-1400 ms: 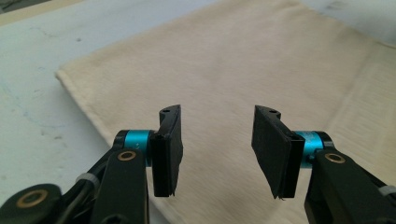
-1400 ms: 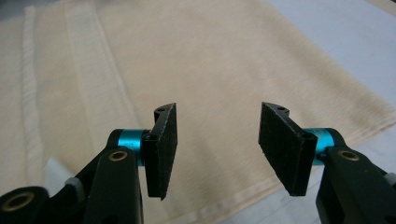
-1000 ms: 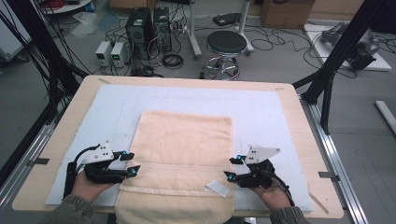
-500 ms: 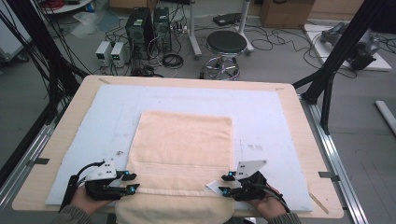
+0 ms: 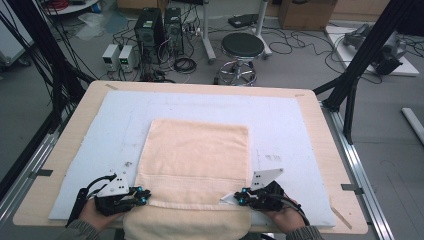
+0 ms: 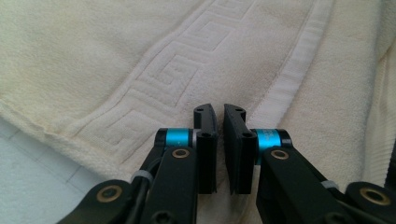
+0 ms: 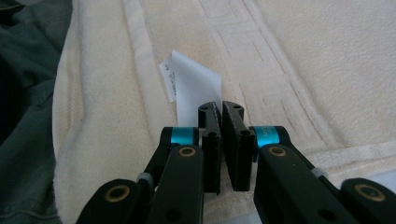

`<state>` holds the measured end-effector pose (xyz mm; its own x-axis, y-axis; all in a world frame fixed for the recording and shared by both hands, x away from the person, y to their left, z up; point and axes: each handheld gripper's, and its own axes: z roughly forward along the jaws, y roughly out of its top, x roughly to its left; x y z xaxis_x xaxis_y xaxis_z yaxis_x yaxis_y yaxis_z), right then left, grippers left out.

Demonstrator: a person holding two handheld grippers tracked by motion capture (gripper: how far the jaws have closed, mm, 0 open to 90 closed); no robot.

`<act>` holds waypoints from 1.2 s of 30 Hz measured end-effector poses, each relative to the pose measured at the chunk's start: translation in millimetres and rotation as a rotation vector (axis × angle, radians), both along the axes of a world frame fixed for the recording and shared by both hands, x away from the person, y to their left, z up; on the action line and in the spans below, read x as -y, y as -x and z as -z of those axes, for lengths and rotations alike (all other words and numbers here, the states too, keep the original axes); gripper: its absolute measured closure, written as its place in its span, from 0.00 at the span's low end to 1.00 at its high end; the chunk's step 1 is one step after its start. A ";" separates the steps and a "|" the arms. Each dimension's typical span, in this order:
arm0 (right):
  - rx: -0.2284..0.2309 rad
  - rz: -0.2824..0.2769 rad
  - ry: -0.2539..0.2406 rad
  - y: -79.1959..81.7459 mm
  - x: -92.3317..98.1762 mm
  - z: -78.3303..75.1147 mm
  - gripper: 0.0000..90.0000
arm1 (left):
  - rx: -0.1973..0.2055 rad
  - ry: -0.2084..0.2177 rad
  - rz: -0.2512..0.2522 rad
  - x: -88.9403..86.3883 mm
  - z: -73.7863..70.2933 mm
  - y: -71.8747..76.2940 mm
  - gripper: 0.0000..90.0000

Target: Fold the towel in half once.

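Observation:
A cream towel (image 5: 195,150) with a woven key-pattern band lies folded on the white mat (image 5: 290,125), and its near part hangs over the table's front edge. My left gripper (image 5: 141,196) rests at the towel's near left edge. Seen from the left gripper view, the left gripper (image 6: 219,114) has its jaws closed over the band of the towel (image 6: 116,56), with no cloth seen between them. My right gripper (image 5: 239,198) sits at the near right edge. The right gripper (image 7: 221,109) is shut just in front of a white care label (image 7: 194,84) on the towel (image 7: 303,56).
The mat covers most of a wooden table (image 5: 327,150). Beyond the far edge stand a black stool (image 5: 242,47), computer towers (image 5: 150,25) and cables on the floor. Black frame struts (image 5: 360,65) rise at the right. A dark green garment (image 7: 23,116) lies beside the towel's hanging part.
Both grippers have come back toward the table's near edge along the towel's sides. The right one has also moved inward to the label. The towel lies as before.

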<state>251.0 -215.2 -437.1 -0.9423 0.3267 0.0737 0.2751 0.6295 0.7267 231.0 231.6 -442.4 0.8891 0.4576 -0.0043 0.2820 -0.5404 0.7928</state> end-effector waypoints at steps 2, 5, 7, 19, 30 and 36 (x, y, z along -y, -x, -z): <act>-0.008 0.001 -0.009 -0.6 1.4 -1.0 0.96 | -0.001 0.006 -0.002 -0.7 -1.5 0.0 0.95; -0.005 0.004 -0.013 0.3 2.8 -3.9 0.97 | 0.000 0.026 -0.010 -2.8 -4.9 0.4 0.96; 0.006 0.003 -0.020 0.9 3.4 -6.4 0.97 | 0.009 0.042 -0.010 -3.9 -8.5 1.0 0.96; 0.046 -0.011 -0.081 16.0 9.3 -31.7 0.97 | 0.064 0.086 0.017 -7.7 -35.8 19.8 0.96; 0.072 -0.056 -0.098 52.3 11.9 -48.5 0.97 | 0.071 0.085 0.064 -10.9 -51.9 50.7 0.96; 0.050 -0.104 -0.101 83.0 11.6 -50.6 0.96 | 0.045 0.058 0.129 -12.6 -57.5 86.2 0.96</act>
<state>168.1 -226.7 -386.5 -0.9739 0.2206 0.0531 0.1740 0.5758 0.7988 144.8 244.2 -384.9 0.9406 0.3393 0.0139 0.1764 -0.5233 0.8337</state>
